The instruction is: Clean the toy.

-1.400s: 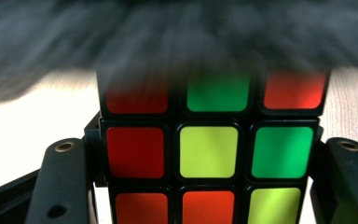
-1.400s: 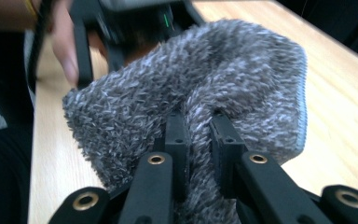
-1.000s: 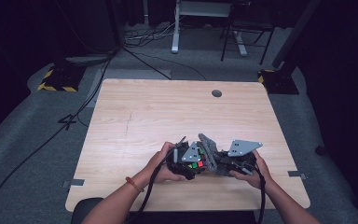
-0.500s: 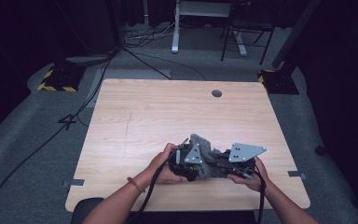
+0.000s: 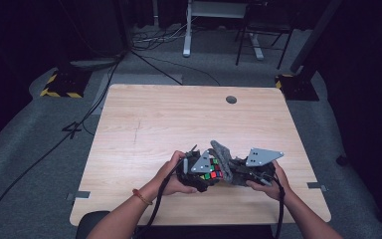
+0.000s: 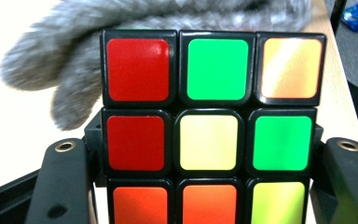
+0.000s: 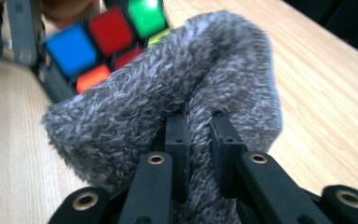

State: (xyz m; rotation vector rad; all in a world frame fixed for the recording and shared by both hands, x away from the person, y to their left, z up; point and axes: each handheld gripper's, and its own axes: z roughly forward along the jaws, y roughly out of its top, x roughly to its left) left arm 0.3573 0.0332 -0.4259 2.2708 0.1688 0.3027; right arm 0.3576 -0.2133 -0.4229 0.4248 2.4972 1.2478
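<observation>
A scrambled colour cube (image 6: pixel 209 126) sits squeezed between the two black jaws of my left gripper (image 6: pixel 205 154); red, green, yellow and orange stickers face the camera. In the high view the cube (image 5: pixel 211 172) is near the table's front edge, with my left gripper (image 5: pixel 199 172) to its left. My right gripper (image 7: pixel 198 135) is shut on a fuzzy grey cloth (image 7: pixel 168 98), whose fold bulges over the jaws. The cloth (image 5: pixel 226 162) presses against the cube's right side, and my right gripper (image 5: pixel 243 174) holds it from the right. In the left gripper view the cloth (image 6: pixel 74 60) lies behind the cube.
The light wooden table (image 5: pixel 179 119) has a round cable hole (image 5: pixel 231 99) at the back. Grey carpet with cables, a desk frame (image 5: pixel 186 30) and a chair base lie beyond the far edge.
Both hands have shifted a little; the cloth now stands up against the cube, and the right gripper's grey plate has moved slightly right.
</observation>
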